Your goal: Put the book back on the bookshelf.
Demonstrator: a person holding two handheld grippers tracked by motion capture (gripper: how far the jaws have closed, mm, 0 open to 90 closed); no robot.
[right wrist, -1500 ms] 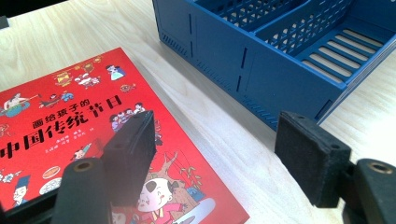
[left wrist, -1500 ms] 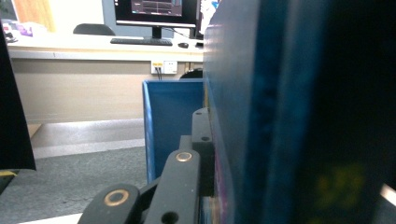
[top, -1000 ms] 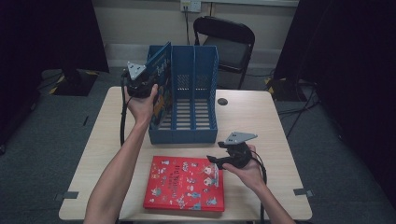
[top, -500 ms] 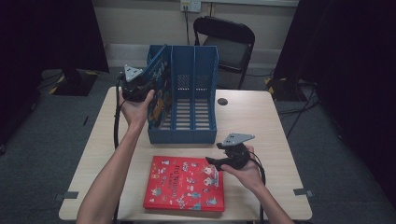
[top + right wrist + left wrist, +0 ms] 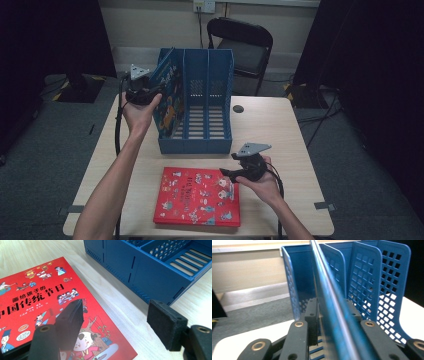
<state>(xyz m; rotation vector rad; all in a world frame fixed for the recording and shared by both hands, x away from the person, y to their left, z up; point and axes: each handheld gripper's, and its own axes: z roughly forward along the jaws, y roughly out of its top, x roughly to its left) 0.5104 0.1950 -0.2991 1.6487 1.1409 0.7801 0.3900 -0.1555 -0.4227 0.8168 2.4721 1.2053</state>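
Blue book (image 5: 166, 95) stands between the just-opening left tongs (image 5: 150, 93) (pads off it); right tongs (image 5: 226, 173) spread.

Left gripper (image 5: 141, 90) raised, its jaws just opening, seemingly loose; right gripper (image 5: 246, 166) low, agape.

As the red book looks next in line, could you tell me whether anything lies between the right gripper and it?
Nothing visible does: the right gripper, jaws open, hovers at the flat red picture book's right edge, on bare wooden table.

book (image 5: 166, 95) upright in file rack's (image 5: 207, 142) leftmost slot, second book (image 5: 197, 197) flat on table (image 5: 295, 130) before it
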